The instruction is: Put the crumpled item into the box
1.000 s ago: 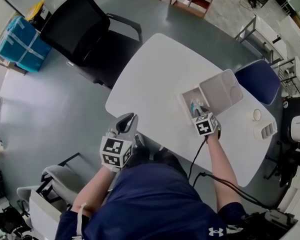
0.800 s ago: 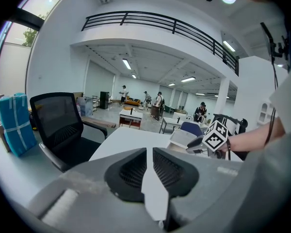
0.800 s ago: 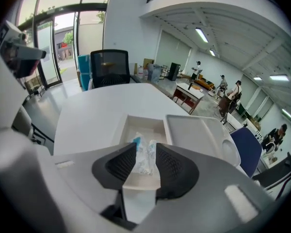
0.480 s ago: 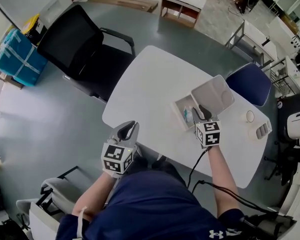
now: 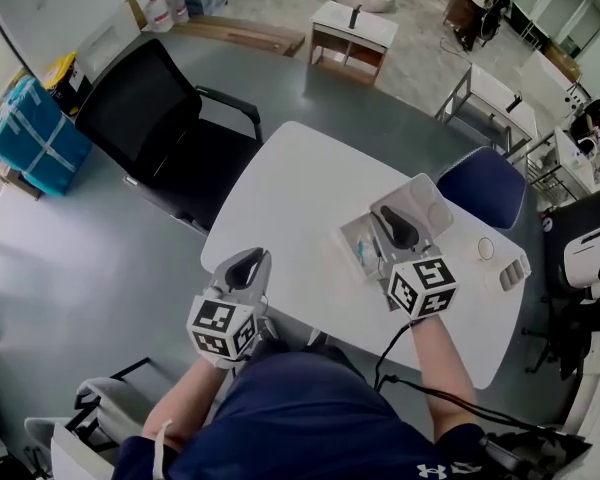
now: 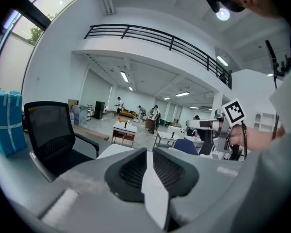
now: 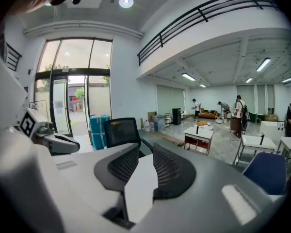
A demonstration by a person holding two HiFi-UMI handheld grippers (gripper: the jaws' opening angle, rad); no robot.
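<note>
Crumpled item [image 5: 364,256] lies in the box [image 5: 351,234] (lid tipped open) on the table [image 5: 290,188]; right gripper [image 5: 389,221] is over the box, item at its 7 o'clock, clear of it; jaws slightly apart, just been closing, nothing between; left gripper [image 5: 250,261] at the table's near edge, narrow gap, empty.

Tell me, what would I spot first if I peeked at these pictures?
Two checkered cubes: one on the left tongs at the near edge of the white table, one on the right tongs over the open box, where a bluish crumpled item lies. The right tongs' jaws, empty, have just closed a little. A black chair stands left of the table.
</note>
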